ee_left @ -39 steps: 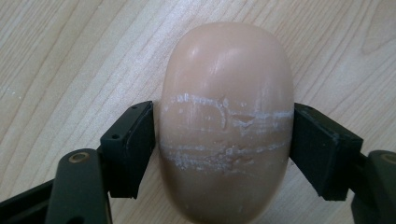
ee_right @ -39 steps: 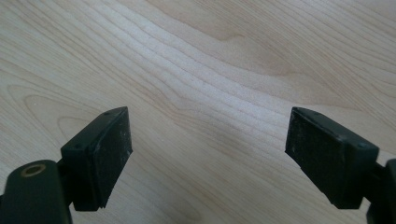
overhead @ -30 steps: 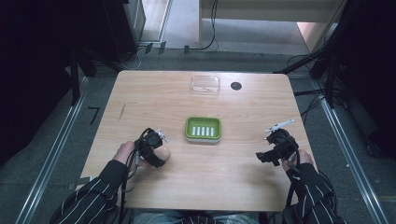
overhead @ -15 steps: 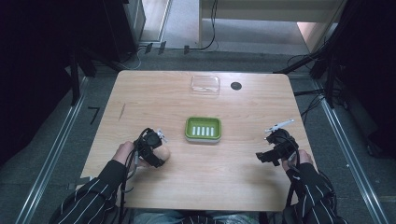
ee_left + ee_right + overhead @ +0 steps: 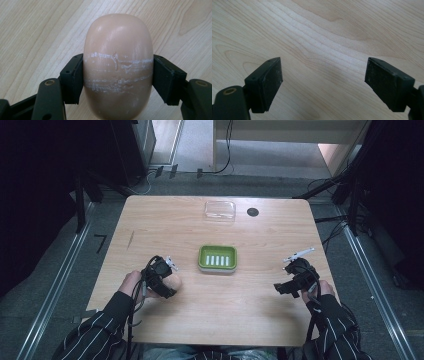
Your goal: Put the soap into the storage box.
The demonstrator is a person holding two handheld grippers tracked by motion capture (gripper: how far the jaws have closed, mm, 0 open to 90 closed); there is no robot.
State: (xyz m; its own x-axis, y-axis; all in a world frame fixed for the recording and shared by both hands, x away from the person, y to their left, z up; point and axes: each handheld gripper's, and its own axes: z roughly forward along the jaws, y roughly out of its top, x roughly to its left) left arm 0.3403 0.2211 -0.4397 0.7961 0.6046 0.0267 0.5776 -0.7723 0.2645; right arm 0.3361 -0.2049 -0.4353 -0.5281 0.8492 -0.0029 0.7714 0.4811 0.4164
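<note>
The left gripper point(image 5: 117, 75) is clamped on a bar of soap point(image 5: 118, 67), one black pad pressed against each long side, about halfway along its length. That mid-body hold looks deliberate: the bar is rounded and smooth, and squeezing it near an end would likely let it squirt free. White scuff lines run across the soap between the pads. In the high view the left gripper point(image 5: 159, 276) and the soap point(image 5: 173, 282) sit low over the table point(image 5: 165, 225), to the left of the green soap dish point(image 5: 217, 258) and a little nearer the person.

The dish is the landmark here. It sits near the middle of the table, its ridged floor bare, which suggests it is where the soap is meant to go. Beyond the dish, toward the far edge, lies a clear plastic lid point(image 5: 219, 210), with a small dark disc point(image 5: 252, 212) just to its right.

The right gripper point(image 5: 295, 279) waits well to the right of the dish. Its jaws stand wide apart over bare wood with nothing between them point(image 5: 323, 82), so it seems kept in reserve.
</note>
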